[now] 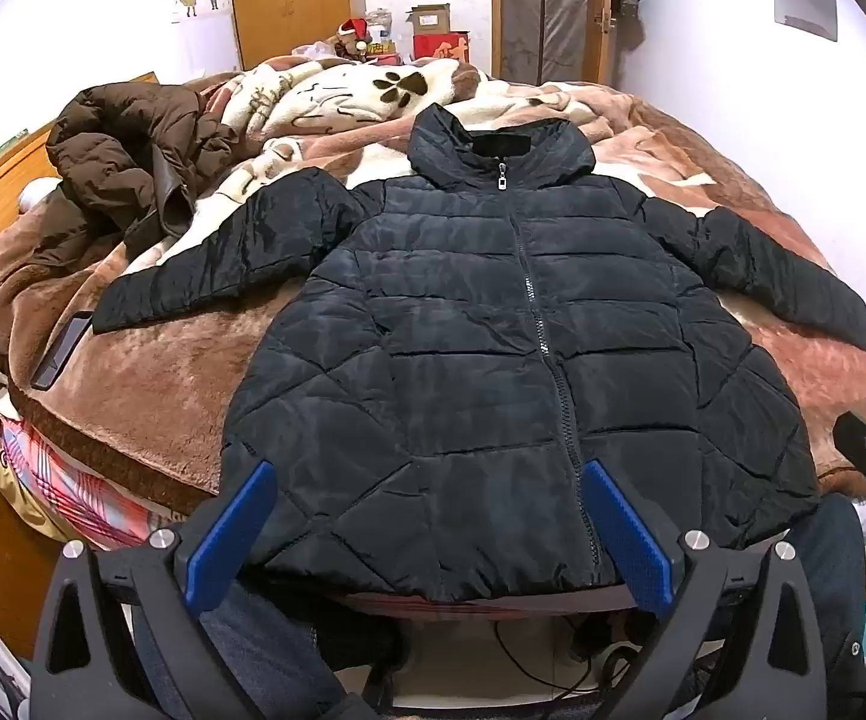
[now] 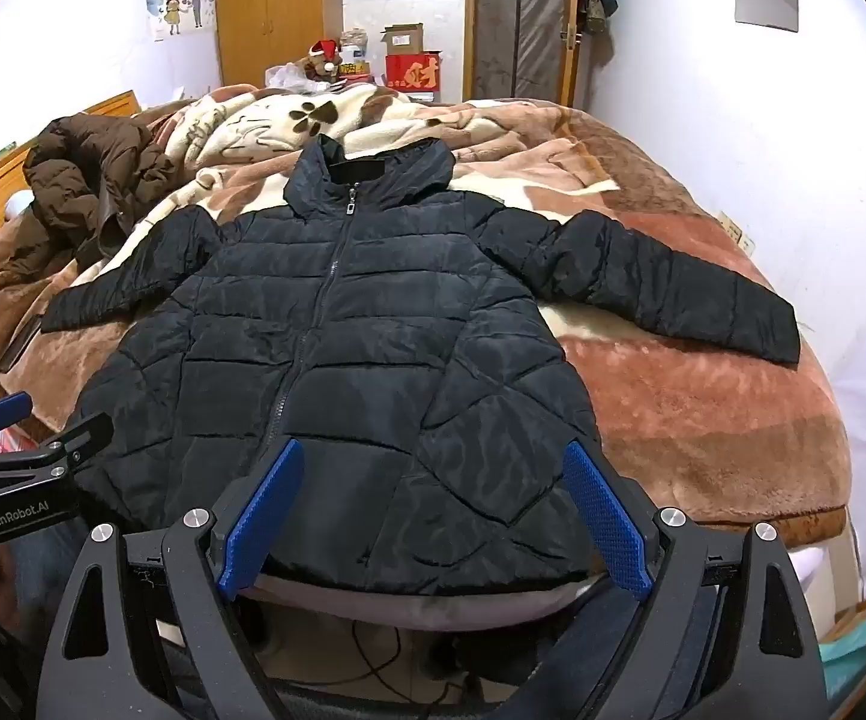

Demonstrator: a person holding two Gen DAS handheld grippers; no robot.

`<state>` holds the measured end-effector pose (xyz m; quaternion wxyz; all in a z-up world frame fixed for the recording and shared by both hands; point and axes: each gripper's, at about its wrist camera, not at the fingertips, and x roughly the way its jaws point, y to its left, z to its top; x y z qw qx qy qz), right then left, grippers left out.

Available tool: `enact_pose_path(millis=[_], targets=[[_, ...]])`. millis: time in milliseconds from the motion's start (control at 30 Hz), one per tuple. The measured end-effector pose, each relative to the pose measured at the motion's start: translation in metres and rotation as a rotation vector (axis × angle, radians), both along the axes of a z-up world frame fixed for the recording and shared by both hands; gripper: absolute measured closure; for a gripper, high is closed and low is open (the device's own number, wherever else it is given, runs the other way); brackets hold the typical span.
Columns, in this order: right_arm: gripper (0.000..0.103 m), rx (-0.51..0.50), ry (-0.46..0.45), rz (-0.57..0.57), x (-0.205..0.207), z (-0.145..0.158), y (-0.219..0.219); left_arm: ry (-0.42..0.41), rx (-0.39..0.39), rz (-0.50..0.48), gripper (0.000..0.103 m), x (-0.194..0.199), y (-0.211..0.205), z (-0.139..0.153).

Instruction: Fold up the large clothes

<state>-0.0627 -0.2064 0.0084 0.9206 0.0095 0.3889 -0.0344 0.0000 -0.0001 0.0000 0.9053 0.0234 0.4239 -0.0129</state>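
Well, around the black jacket (image 1: 493, 348) I see a brown coat (image 1: 126, 162) heaped well off to its left, and a dark phone (image 1: 63, 348) lying flat just beyond the cuff of the jacket's left-hand sleeve. Nothing sits on the jacket itself: it lies front up, zipped, sleeves spread to both sides, its hem hanging slightly over the near edge of the bed. My left gripper (image 1: 426, 528) hangs above the hem with both jaws spread wide and nothing between them; my right gripper (image 2: 433, 510) does the same, wide open and empty. Under everything is a brown and cream fleece blanket (image 2: 703, 420) covering the bed. Behind it stand a wooden wardrobe (image 2: 270, 12), a red box (image 2: 411, 72) and white walls.
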Motion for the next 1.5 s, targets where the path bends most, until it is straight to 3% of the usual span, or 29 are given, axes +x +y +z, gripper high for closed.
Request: enact_pose_path(millis=[1500], targets=[[0.014, 0.004, 0.006, 0.003, 0.003, -0.005, -0.006, 0.013, -0.005, 0.004, 0.0, -0.004, -0.002, -0.007]])
